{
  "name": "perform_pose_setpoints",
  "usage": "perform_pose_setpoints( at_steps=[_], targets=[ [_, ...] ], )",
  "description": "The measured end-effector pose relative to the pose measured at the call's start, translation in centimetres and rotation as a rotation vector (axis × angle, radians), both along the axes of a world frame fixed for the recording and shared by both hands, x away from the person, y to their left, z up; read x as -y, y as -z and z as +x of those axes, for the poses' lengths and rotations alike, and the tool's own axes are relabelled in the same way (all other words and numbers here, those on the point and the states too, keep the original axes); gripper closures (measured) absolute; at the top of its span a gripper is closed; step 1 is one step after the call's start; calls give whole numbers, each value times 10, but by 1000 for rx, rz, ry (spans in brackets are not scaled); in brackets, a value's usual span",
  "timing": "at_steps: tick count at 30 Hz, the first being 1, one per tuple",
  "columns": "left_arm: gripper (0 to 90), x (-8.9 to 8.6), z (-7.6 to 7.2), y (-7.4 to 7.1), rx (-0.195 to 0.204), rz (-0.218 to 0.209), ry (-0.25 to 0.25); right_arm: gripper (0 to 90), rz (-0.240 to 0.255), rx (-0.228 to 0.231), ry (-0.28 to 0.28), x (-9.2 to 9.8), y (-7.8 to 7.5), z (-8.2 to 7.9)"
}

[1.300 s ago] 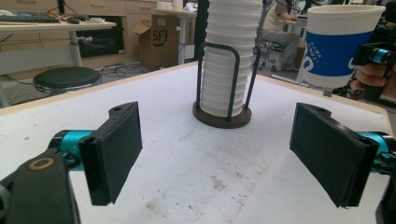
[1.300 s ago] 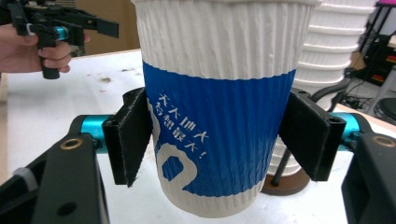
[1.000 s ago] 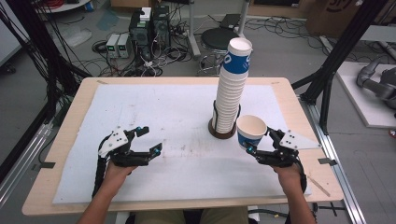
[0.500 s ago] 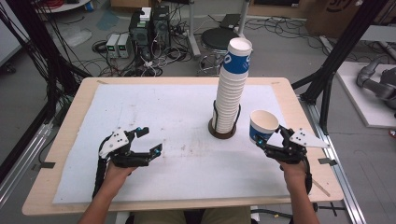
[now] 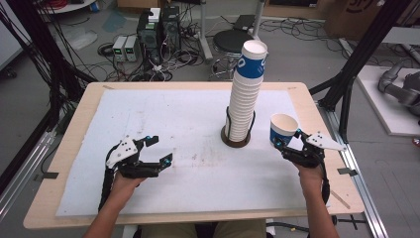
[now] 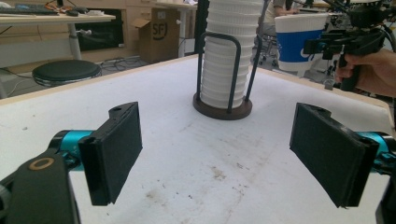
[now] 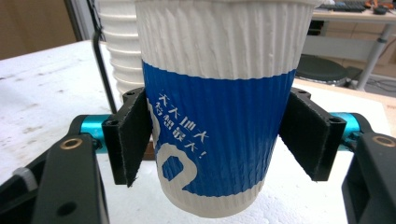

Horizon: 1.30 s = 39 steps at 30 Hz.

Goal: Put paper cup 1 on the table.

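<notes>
My right gripper point(image 5: 288, 144) is shut on a blue-and-white ribbed paper cup point(image 5: 283, 131), held upright just right of the stack. In the right gripper view the black pads point(image 7: 133, 140) press both sides of the cup point(image 7: 219, 116). A tall stack of the same cups point(image 5: 246, 84) stands in a dark wire holder point(image 5: 236, 139) on the white mat. At the front left, my left gripper point(image 5: 161, 148) rests low over the mat, open, with nothing between its jaws. The left gripper view looks past its own pads point(image 6: 116, 151) to the stack point(image 6: 229, 70) and the held cup point(image 6: 295, 46).
A white mat point(image 5: 163, 114) covers most of the wooden table point(image 5: 74, 124). Black frame posts point(image 5: 346, 84) rise off the right edge. A stool point(image 5: 230, 42) and electronics boxes point(image 5: 153, 25) sit on the floor behind the table.
My right gripper has carried the cup to the right, away from the stack's base. The left gripper has stayed where it was.
</notes>
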<state>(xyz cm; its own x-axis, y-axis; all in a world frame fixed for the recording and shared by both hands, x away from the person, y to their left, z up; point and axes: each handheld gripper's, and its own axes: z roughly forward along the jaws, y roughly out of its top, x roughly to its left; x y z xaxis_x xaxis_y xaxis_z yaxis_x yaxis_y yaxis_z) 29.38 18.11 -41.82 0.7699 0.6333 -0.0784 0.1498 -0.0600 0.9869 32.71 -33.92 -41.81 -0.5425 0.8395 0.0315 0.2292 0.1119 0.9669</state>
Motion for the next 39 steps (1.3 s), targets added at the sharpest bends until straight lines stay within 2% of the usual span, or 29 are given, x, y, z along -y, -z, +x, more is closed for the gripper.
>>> perform_pose_setpoints(
  at_steps=[6,9,13,19,28,31,34,39],
  targets=[
    [169,1,0,0,0,1,-1,289,32,-18,24,-1,4,9],
    [169,1,0,1,-1,3,-1,289,31,-30,37,-3,7,14],
    [169,1,0,1,-2,8,1,289,11,-55,59,-6,12,20],
    [170,1,0,1,0,11,1,288,-8,-128,90,-6,19,27],
    [171,2,-1,1,-4,11,1,287,-49,-183,114,-4,26,30],
    [170,2,0,1,-6,10,-1,287,-63,-217,120,-4,29,30],
    [171,1,0,1,-6,12,-4,288,-68,-227,120,-3,30,29],
    [171,1,0,0,-18,2,-3,286,-109,-243,105,0,28,23]
  ],
)
